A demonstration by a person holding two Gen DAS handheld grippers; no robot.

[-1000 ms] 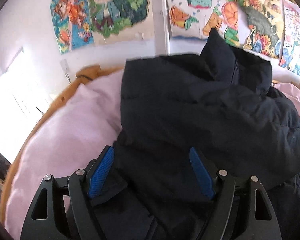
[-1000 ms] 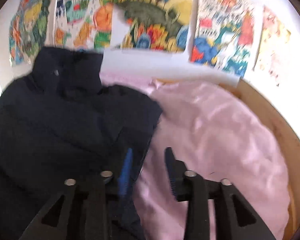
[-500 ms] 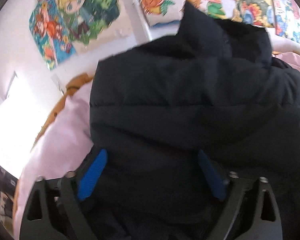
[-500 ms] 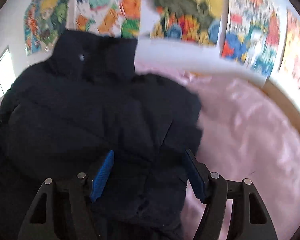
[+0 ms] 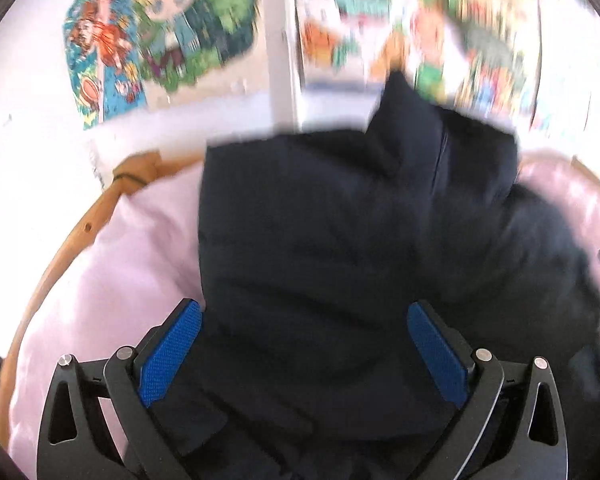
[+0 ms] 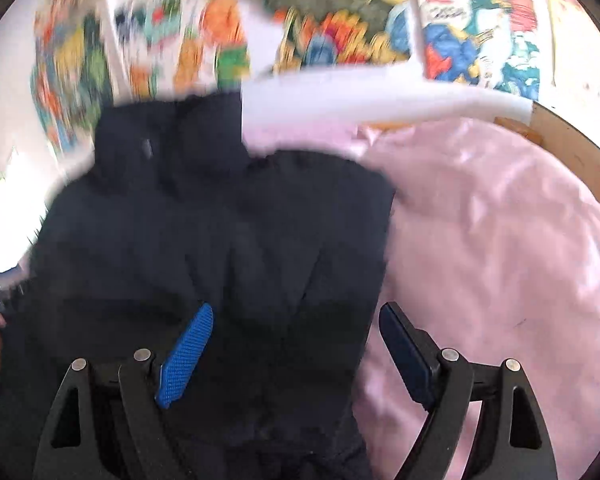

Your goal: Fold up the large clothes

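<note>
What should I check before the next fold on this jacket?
1. Left gripper released: ok, jaws have just opened wide, pads off the jacket.
2. Right gripper released: ok, jaws have just been opening, jacket edge between them, not pinched.
3. Jacket lying on the pink sheet: ok.
4. Collar at the far end: ok, standing up towards the wall.
5. Fold flat and even: cannot tell, both views blurred.
6. Sleeves tucked in: cannot tell, none visible.

Wall posters [image 5: 440, 32] blurred; jacket's [image 6: 220, 240] bottom cropped.
</note>
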